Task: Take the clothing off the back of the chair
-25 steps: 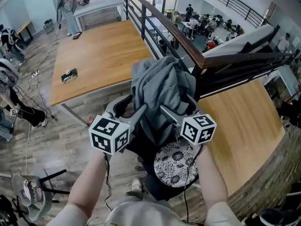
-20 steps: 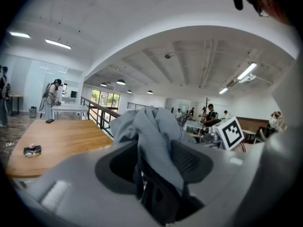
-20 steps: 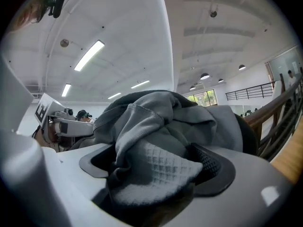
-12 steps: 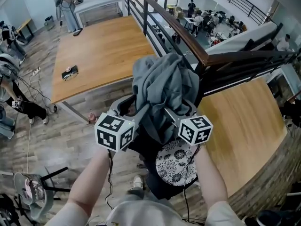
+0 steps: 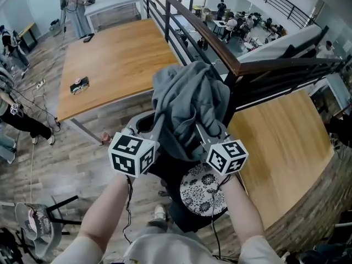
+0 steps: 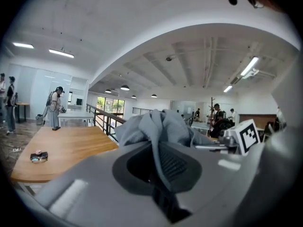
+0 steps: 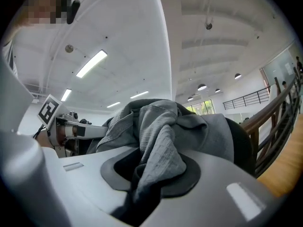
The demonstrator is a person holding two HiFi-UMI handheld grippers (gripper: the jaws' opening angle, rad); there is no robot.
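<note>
A grey garment point(image 5: 190, 100) hangs bunched over the back of a black chair point(image 5: 165, 169) that has a floral seat cushion point(image 5: 203, 194). My left gripper point(image 5: 158, 126) is at the garment's lower left edge. In the left gripper view a fold of the grey cloth point(image 6: 161, 126) is pinched in my left gripper point(image 6: 158, 174). My right gripper point(image 5: 199, 130) is at the garment's lower right. Its jaws are closing, and in the right gripper view a thick wad of the cloth point(image 7: 161, 126) sits squeezed in my right gripper point(image 7: 147, 183). The chair back is mostly hidden.
A long wooden table point(image 5: 110, 65) with a small object point(image 5: 80, 86) lies beyond the chair, and another wooden top point(image 5: 280, 142) is at the right. A dark railing point(image 5: 192, 32) runs behind. A floor fan point(image 5: 36, 224) stands at the lower left. People stand at the left edge.
Both grippers' jaws have gone from wide apart to closed on the grey cloth. The hands have hardly shifted and the garment still hangs on the chair back.
</note>
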